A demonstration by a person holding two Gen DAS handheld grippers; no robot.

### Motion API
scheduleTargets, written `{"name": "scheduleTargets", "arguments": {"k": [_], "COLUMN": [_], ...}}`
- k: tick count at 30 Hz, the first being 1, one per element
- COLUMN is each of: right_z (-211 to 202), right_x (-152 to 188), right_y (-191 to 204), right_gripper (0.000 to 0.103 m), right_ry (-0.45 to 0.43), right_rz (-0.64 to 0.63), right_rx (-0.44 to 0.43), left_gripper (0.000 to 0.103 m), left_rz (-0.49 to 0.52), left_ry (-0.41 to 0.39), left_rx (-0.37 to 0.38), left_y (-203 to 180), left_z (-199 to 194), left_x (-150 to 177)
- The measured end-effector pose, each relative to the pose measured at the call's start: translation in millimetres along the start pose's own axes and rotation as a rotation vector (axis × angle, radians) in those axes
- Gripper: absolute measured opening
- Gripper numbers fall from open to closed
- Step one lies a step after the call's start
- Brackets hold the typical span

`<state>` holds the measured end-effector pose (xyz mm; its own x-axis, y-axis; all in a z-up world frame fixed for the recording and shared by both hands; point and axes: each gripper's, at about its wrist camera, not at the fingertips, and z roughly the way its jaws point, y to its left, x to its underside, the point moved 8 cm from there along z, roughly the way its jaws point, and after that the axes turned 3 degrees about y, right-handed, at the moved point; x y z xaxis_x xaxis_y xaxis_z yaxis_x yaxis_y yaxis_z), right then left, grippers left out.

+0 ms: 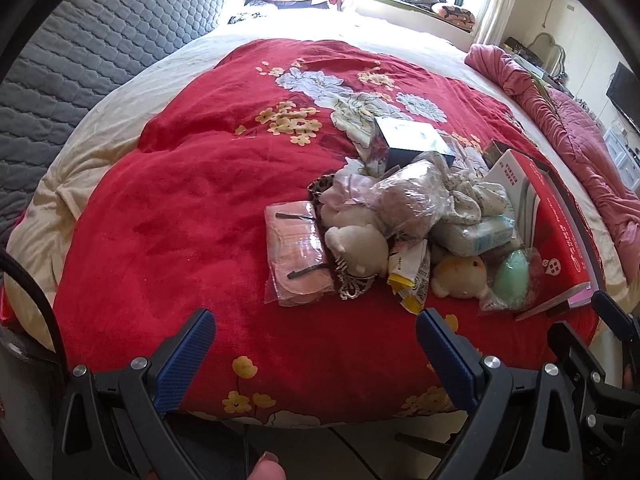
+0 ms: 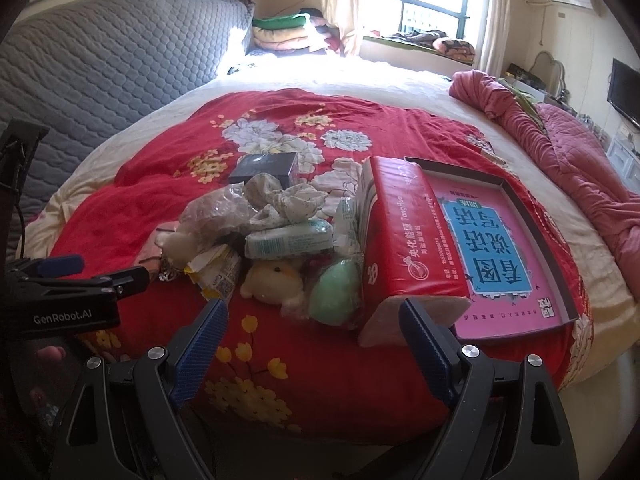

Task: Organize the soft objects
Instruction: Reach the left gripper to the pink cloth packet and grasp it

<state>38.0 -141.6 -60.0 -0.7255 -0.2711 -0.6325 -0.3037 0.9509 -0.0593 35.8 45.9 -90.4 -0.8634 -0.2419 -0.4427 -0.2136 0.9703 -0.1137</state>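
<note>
Left gripper (image 1: 316, 334) and right gripper (image 2: 312, 322) both spread wide, empty, low in frame at the near edge of the red blanket (image 1: 180, 200); judged pre-grasp. Soft items sit heaped mid-frame: yellow plush (image 2: 274, 282), white plush (image 1: 356, 246), green sponge (image 2: 334, 296), wipes pack (image 2: 288, 242). Heap leans against the red tissue pack (image 2: 404, 240), printed "TangHuo". Pink box (image 2: 504, 248) at right: Chinese text, upside down. Left tool body reads "GenRobot.AI".
</note>
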Motion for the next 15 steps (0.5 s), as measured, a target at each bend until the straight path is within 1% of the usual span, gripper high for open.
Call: {"name": "scheduleTargets", "arguments": {"k": [4,7,9,11,15], "right_z": [10.8,21.7,29.0,35.9,41.9], "right_x": [-0.6,1.2,3.7,5.3,0.9], "right_y": [4.3,7.7,10.6,10.9,9.0], "right_gripper": [0.088,0.088,0.088,0.088,0.088], "right_ry": [0.004,0.01,0.014,0.025,0.009], "right_rz": [-0.083,-0.178,-0.225,-0.242,-0.266], "right_rx": [0.036,0.085,0.101,0.105,0.126], "left_gripper": [0.101,0.101,0.101,0.101,0.101], "left_rz": [-0.051,-0.088,-0.101,-0.11,-0.107], "left_ry": [0.021,0.034,0.039,0.055,0.093], "left_rx": [0.001,-0.005,-0.014,-0.009,0.0], "left_y": [22.3,37.6,44.1,46.9,45.9], "left_z": [10.4,18.8,23.7,30.7,46.8], "left_x": [-2.6,-5.1,-6.5,-7.2,-9.6]}}
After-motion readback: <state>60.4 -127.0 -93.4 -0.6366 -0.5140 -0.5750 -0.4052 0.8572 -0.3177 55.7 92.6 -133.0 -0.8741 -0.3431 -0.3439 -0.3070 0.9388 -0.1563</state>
